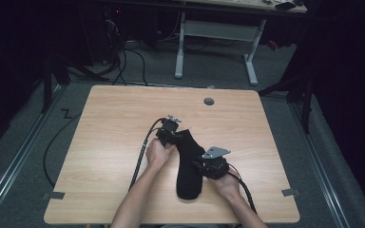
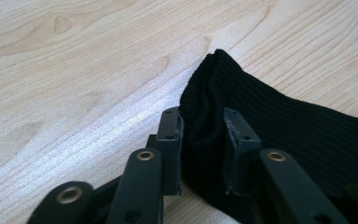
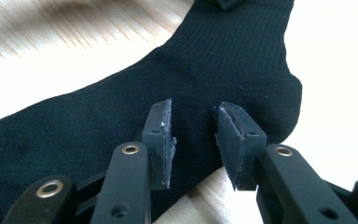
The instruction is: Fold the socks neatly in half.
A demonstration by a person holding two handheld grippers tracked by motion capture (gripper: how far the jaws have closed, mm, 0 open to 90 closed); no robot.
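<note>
Nearest the person, the right tool (image 1: 208, 164) is seen resting over the heel bend of a black sock (image 1: 189, 161), its jaws set a little apart with the ribbed cloth lying between the pads (image 3: 160, 140) and bulging slightly there; whether the cloth is truly pinched cannot be told. Farther off, the left tool (image 1: 171, 134) is closed narrowly on the sock's cuff end, where a fold of knit is squeezed up between both pads (image 2: 173, 140). The sock is laid flat near the middle of the pale wooden desk (image 1: 114, 123), bent at the heel, the foot part pointing toward the near edge and the cuff toward the far side. A round grey cap (image 1: 209, 101) is set in the desk beyond.
</note>
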